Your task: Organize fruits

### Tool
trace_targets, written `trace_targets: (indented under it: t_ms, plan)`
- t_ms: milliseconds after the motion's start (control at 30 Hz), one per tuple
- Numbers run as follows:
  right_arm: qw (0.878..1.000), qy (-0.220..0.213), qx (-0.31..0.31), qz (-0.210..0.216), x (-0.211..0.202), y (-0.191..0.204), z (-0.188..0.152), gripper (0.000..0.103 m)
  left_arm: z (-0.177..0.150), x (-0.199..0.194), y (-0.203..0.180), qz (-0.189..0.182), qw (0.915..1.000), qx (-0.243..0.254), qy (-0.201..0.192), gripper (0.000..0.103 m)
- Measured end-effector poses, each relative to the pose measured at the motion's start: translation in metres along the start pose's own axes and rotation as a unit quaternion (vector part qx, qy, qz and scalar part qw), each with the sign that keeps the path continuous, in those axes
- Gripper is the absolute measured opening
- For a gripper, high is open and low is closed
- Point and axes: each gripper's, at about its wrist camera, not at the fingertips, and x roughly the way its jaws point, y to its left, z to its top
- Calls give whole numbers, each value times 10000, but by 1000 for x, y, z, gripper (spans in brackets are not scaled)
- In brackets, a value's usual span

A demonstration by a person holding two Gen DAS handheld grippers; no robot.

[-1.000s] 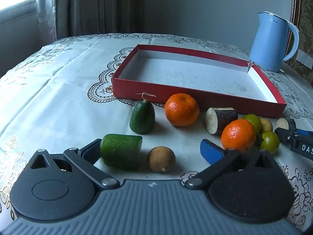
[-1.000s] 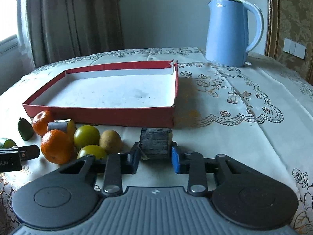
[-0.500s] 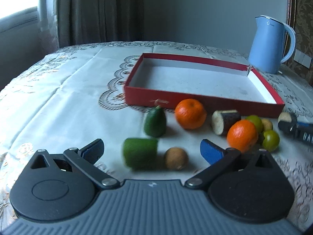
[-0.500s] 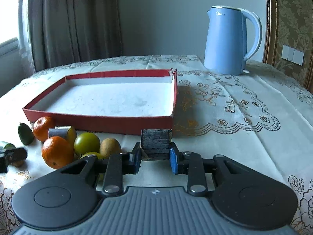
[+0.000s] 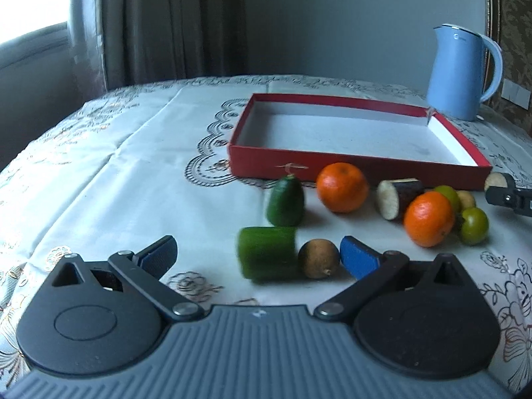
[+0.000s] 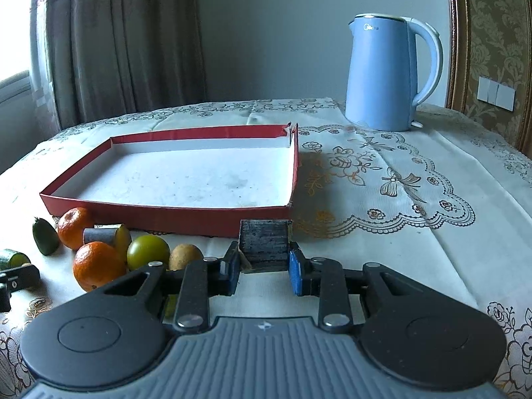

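My left gripper [image 5: 257, 256] is open low over the cloth, with a cut cucumber piece [image 5: 267, 256] and a small brown fruit [image 5: 318, 258] lying between its fingers, untouched. Beyond them sit a small dark green fruit [image 5: 286, 201], two oranges [image 5: 342, 187] [image 5: 429, 218], a dark cut chunk [image 5: 397, 196] and green round fruits [image 5: 473, 225]. The red tray [image 5: 332, 168] stands behind. My right gripper [image 6: 264, 267] is shut on a dark cut chunk [image 6: 264, 244] in front of the tray's near right corner [image 6: 286, 214].
A blue kettle [image 6: 389, 73] stands at the back right, behind the tray. The embroidered white tablecloth [image 6: 399, 199] stretches to the right of the tray. Curtains hang behind the table, and the table edge curves away on the left [image 5: 50, 153].
My left gripper has shifted left and back a little; the cucumber piece, once against its left finger, now lies nearer the right finger. The right gripper keeps its hold in the same spot.
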Motion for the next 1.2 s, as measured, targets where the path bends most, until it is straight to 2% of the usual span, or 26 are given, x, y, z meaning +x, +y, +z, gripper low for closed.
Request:
trace_targets:
  t_ms: [133,267,367,467,567,633,733,900,1000,1067,1167,1200]
  plan:
    - [10000,-7,7,-12,0,-1,0,29,-1,-12,16,-387,9992,-92,-81,103]
    - [10000,35,34,14,2,-2,0,29,0,-18,25,-402,9987,-230,-232,103]
    - [10000,-1,-47,0,1,1,1,29,4,-12,30,-304,9988,-355,-160,103]
    - [9999,-55,-114,10,1,4,6,29,6,-2,30,-142,9994,-331,22,99]
    - [9996,-187,-208,14,0,8,17,29,7,1,35,-225,9984,-512,78,94]
    - [9992,-294,-273,12,1,11,26,29,8,2,37,-293,9978,-586,91,85]
    - [9985,-395,-373,17,4,17,35,29,9,-3,37,-390,9986,-359,87,76]
    - [9973,-451,-572,60,13,28,44,29,9,-6,39,-414,9989,-150,180,76]
    - [9971,-401,-640,97,26,34,53,29,8,8,28,-441,9981,-31,431,78]
    - [9972,-362,-651,95,36,37,59,29,6,11,17,-256,9989,155,364,78]
    - [9970,-312,-704,50,49,41,66,29,8,13,13,-384,9986,127,328,73]
    - [9970,-286,-719,60,53,42,68,29,9,14,13,-386,9987,122,312,66]
